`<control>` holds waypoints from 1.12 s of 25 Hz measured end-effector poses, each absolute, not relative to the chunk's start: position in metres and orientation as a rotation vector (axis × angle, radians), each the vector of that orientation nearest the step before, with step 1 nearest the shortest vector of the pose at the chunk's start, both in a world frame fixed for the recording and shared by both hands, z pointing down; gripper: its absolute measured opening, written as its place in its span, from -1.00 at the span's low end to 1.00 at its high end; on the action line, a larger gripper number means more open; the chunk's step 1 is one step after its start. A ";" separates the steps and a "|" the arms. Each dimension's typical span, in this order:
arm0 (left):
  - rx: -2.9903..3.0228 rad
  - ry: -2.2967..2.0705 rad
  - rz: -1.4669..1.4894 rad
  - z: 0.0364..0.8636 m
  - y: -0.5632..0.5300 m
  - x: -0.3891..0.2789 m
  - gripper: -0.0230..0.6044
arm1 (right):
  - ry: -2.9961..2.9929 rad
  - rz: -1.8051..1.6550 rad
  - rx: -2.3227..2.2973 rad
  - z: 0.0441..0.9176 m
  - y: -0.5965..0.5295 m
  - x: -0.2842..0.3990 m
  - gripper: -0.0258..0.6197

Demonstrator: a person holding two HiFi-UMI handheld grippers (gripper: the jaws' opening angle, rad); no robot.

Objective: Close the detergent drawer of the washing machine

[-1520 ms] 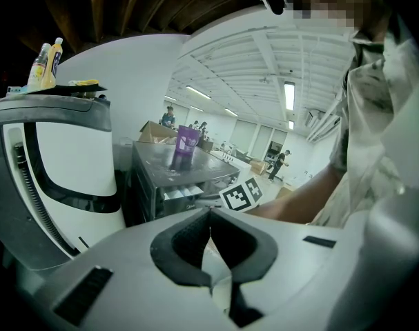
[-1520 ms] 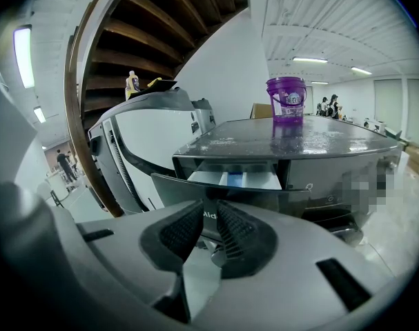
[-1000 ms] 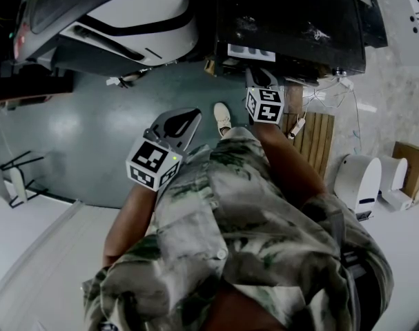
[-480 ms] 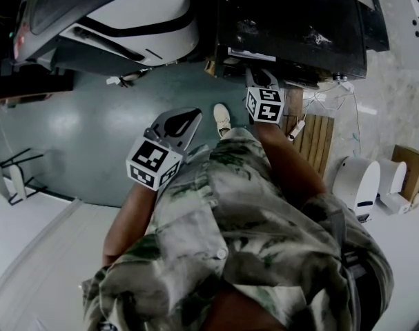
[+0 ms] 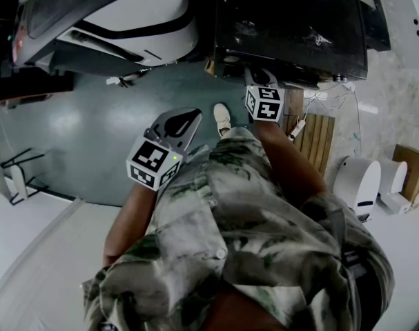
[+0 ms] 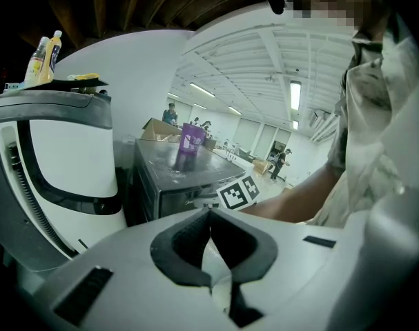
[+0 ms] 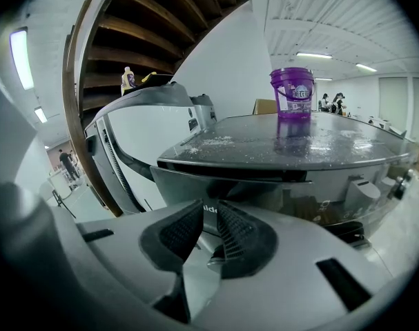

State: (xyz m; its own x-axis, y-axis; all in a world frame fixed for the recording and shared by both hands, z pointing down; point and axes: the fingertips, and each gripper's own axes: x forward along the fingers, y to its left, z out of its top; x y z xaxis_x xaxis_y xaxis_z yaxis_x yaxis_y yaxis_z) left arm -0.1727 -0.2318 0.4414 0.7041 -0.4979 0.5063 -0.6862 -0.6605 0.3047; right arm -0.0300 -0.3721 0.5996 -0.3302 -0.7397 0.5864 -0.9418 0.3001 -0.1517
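Purple bucket [image 7: 292, 92] label blurred; washing machine [image 7: 250, 147] front shows "lde".

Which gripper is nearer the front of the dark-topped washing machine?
Right. The right gripper sits close up to the washing machine front, just below its top; the left gripper hangs back over the floor.

A purple tub [image 7: 293, 92] stands upright, a slatted wooden board [image 5: 314, 138] beside a white bin [image 5: 357, 179].
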 end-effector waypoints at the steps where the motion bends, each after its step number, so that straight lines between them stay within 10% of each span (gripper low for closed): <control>1: 2.431 -0.907 0.529 0.442 -0.233 -0.172 -0.85 | -2.166 0.676 1.501 0.600 -0.373 -0.030 -0.67; 28: 2.410 -0.900 0.512 0.451 -0.260 -0.170 -0.85 | -2.136 0.806 1.540 0.607 -0.391 -0.029 -0.73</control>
